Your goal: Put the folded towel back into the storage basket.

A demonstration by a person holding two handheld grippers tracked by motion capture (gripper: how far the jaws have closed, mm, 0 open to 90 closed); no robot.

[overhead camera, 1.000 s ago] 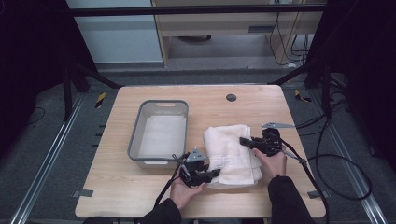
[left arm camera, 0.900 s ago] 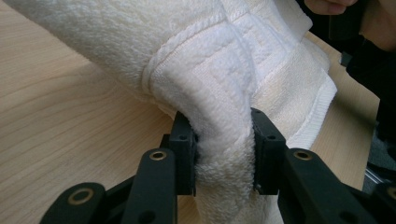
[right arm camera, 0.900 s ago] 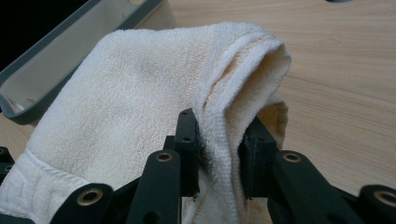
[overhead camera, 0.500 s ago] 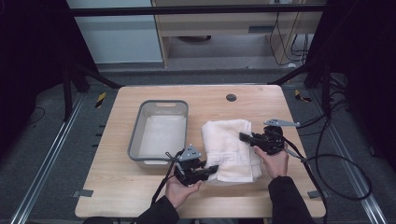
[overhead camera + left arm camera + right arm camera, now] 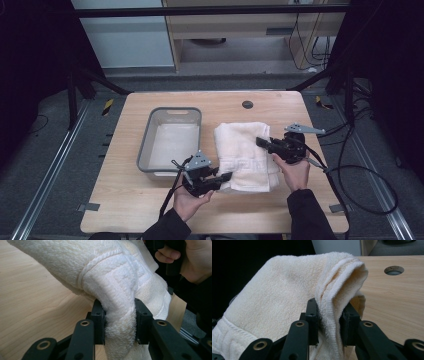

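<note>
- You are working at a light wooden table ringed by a dark frame, with a pale cabinet and cables behind it at 12 o'clock.
- A grey plastic basin is sitting left of centre, and the folded white towel is lying just beside it at 3 o'clock, apart from its rim.
- Your left gripper is pinching the towel's near left corner; in the left gripper view the thick hem is bunching between the two jaws.
- Your right gripper is clamping the towel's right edge, a fold squeezed between its jaws and rising off the table.
- Compared with a second ago, your left gripper is sitting a touch closer to you, at 6 o'clock, and the towel edges are lifting, so the pick-up looks under way.
- Both grips seem secure enough to lift, probably towards the basin at 9 o'clock.
</note>
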